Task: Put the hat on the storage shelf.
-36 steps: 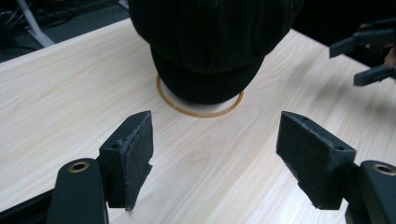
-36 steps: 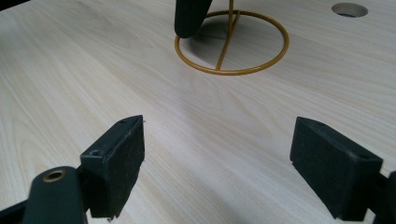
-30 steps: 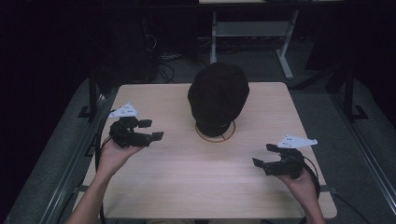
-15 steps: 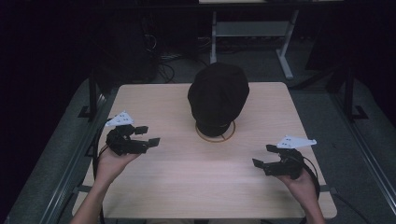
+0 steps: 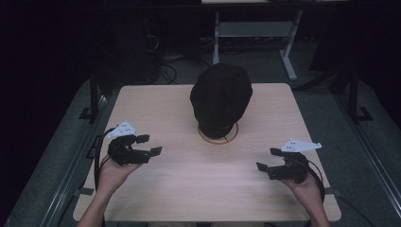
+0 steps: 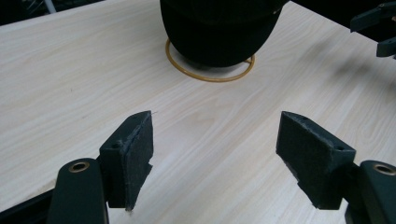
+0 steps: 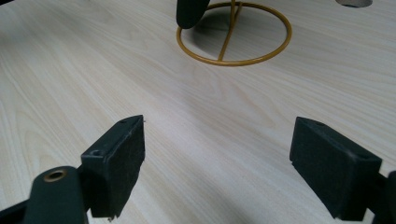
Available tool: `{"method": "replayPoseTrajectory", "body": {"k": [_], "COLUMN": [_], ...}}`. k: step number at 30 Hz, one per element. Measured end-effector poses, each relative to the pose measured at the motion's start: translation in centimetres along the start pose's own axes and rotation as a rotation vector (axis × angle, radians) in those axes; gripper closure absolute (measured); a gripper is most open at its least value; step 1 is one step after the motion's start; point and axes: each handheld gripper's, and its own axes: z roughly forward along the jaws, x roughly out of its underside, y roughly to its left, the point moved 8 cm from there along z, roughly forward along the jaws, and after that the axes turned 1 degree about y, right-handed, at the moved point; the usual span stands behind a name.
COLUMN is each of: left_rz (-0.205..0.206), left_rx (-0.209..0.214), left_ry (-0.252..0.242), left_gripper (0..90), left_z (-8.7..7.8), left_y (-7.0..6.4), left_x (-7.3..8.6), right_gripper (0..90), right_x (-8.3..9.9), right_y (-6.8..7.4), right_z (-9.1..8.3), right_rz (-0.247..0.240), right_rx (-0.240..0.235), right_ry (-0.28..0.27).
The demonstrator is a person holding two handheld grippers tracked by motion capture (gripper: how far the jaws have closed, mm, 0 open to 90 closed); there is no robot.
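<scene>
A black cap [image 5: 221, 97] sits on a gold wire stand [image 5: 218, 135] at the middle back of the wooden table [image 5: 189, 189]. My left gripper [image 5: 149, 145] hovers over the table's left side, open and empty, jaws pointing right toward the stand. In the left gripper view the cap [image 6: 219, 25] and the stand's ring [image 6: 210, 74] lie ahead of the wide-apart pads [image 6: 130, 158]. My right gripper [image 5: 268, 159] is held over the right front, open and empty, jaws pointing left. The right gripper view has the ring [image 7: 233, 35] beyond its pads [image 7: 116, 163].
The table's left and right edges lie close to each hand. Dark floor, cables and a white desk frame [image 5: 255, 28] lie behind the table. The other gripper [image 6: 378, 28] shows at the top right of the left gripper view.
My left gripper has moved toward the front of the table, away from the cap. The right gripper has stayed put.
</scene>
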Motion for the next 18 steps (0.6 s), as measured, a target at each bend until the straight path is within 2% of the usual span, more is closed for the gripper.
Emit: {"method": "replayPoseTrajectory", "body": {"k": [10, 17, 18], "left_rz": [0.011, -0.022, -0.023], "left_rx": [-0.023, -0.017, -0.013], "left_ry": [0.005, -0.022, -0.013], "left_gripper": [26.7, 26.6, 26.7], "left_z": [-0.4, 0.0, 0.2], "left_y": [-0.8, -1.6, -1.8], "left_x": [1.9, 3.3, 3.6], "right_gripper": [17.7, 17.7, 17.7], "right_x": [0.1, 0.4, 0.4], "right_y": [0.9, 1.7, 1.8], "right_z": [-0.3, -0.2, -0.2], "right_rz": [-0.012, -0.036, -0.033], "right_rx": [-0.017, -0.034, -0.036], "right_ry": [-0.001, -0.007, -0.011]}}
